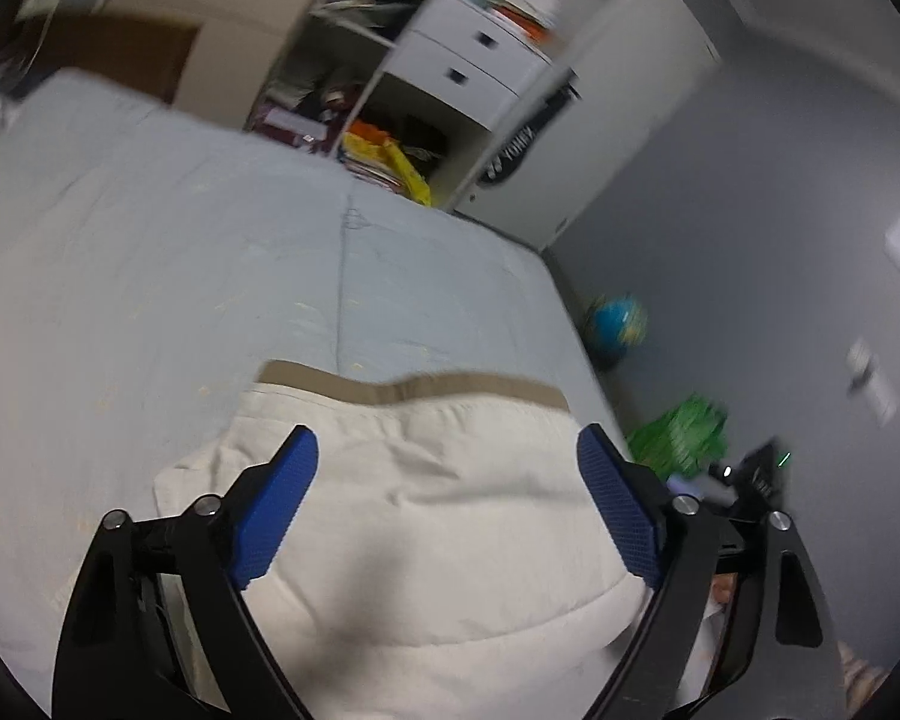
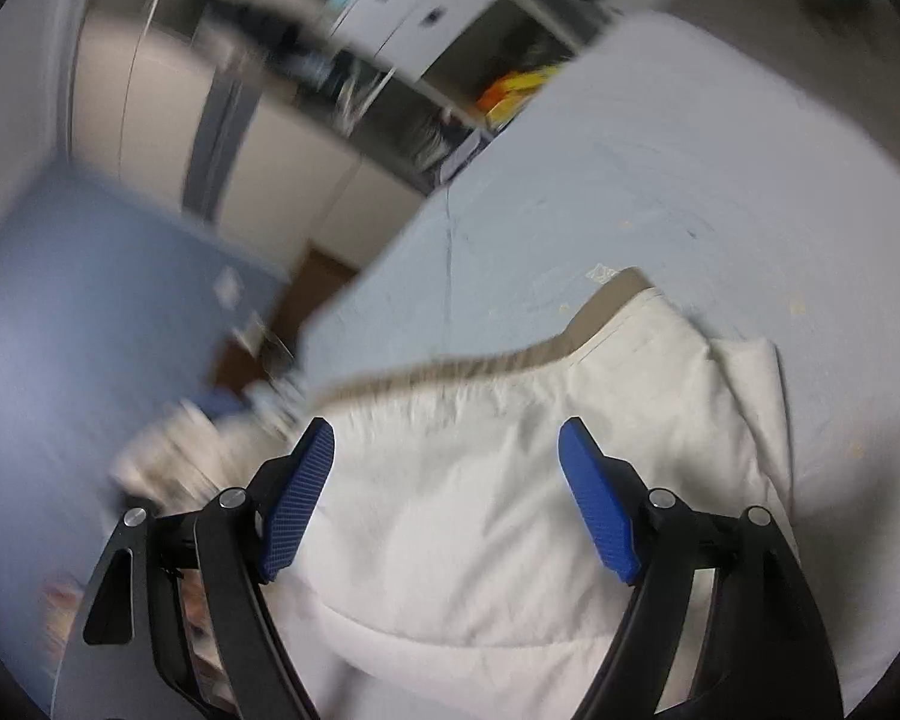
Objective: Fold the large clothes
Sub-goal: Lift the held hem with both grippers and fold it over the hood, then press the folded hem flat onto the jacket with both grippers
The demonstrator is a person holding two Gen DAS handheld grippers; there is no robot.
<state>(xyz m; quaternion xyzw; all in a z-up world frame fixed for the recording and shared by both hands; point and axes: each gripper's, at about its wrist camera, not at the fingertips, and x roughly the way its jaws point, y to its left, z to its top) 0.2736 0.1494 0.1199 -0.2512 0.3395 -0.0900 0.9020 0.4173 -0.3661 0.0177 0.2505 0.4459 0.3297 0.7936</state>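
Observation:
A cream garment (image 1: pixel 438 516) with a tan band (image 1: pixel 426 387) along its far edge lies folded on the pale blue bed sheet (image 1: pixel 180 252). My left gripper (image 1: pixel 447 450) hangs above it, open, its blue pads wide apart with only cloth far below them. In the right wrist view the same cream garment (image 2: pixel 510 480) spreads under my right gripper (image 2: pixel 447 441), which is also open and holds nothing. Its tan band (image 2: pixel 600 312) runs toward the upper right. Both views are blurred.
The bed's right edge (image 1: pixel 576 324) drops to a grey floor with a blue globe (image 1: pixel 618 324) and a green bag (image 1: pixel 678 432). White drawers (image 1: pixel 480 66) and cluttered shelves (image 1: pixel 384 156) stand beyond the bed. A white wardrobe (image 2: pixel 168 120) stands at the left in the right wrist view.

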